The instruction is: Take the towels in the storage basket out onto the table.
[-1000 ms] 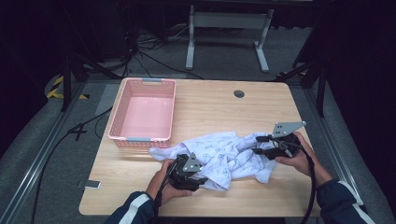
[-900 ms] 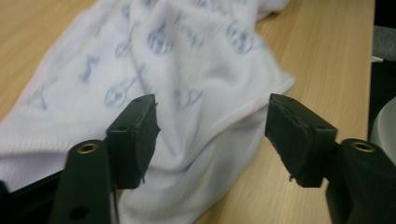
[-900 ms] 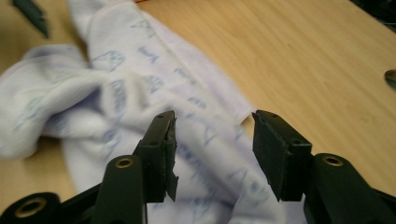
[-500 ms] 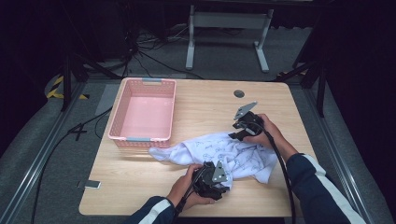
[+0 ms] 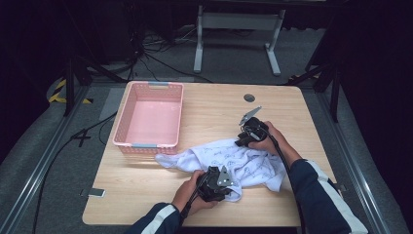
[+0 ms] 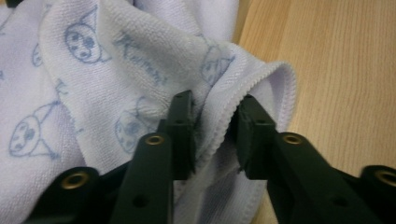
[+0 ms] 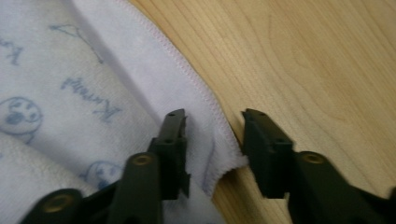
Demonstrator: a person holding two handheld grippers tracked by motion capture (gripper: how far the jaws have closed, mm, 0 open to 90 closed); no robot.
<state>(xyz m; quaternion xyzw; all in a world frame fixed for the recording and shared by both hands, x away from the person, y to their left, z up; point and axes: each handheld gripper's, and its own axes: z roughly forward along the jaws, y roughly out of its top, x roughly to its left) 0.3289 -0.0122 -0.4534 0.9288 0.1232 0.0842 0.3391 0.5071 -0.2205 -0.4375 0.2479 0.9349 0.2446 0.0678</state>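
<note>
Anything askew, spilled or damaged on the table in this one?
Nothing damaged or spilled. The white printed towel lies crumpled beside the pink basket, but both grippers are working its hemmed edges: left gripper, right gripper.

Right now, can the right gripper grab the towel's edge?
Probably yes. The right gripper is open, and the towel has its hemmed edge lying between the jaws on the table. Nothing is in the way; it only needs to close.
</note>
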